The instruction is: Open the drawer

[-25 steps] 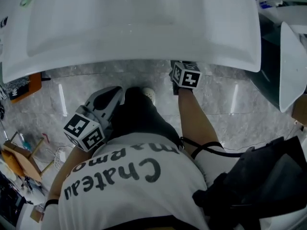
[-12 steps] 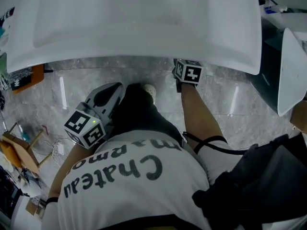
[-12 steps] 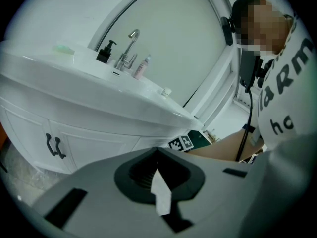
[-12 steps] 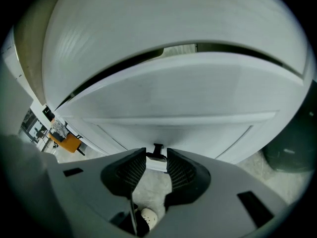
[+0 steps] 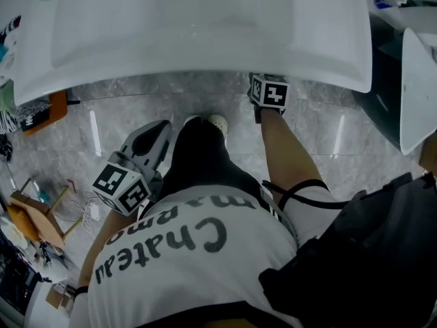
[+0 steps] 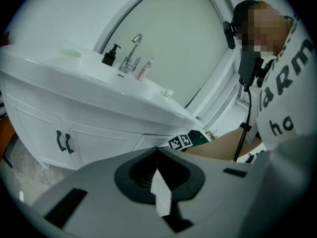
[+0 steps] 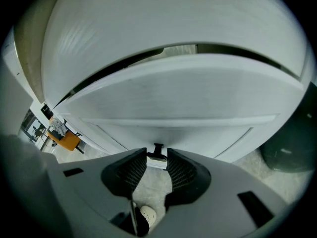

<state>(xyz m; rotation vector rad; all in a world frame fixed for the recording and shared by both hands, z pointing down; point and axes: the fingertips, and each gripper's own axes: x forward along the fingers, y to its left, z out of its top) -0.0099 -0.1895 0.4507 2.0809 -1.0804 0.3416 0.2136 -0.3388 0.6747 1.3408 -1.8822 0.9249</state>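
My right arm reaches straight out, and the right tongs tip down under the front edge of the big white sink. They have just been closing and now pinch the one small black-and-silver handle of the white drawer, right below the sink. My left arm is bent. The left tongs are pressed together, empty, short of the sink. I count two tongs, one drawer and two black cupboard handles under the sink.

Two grippers, one drawer handle, one faucet
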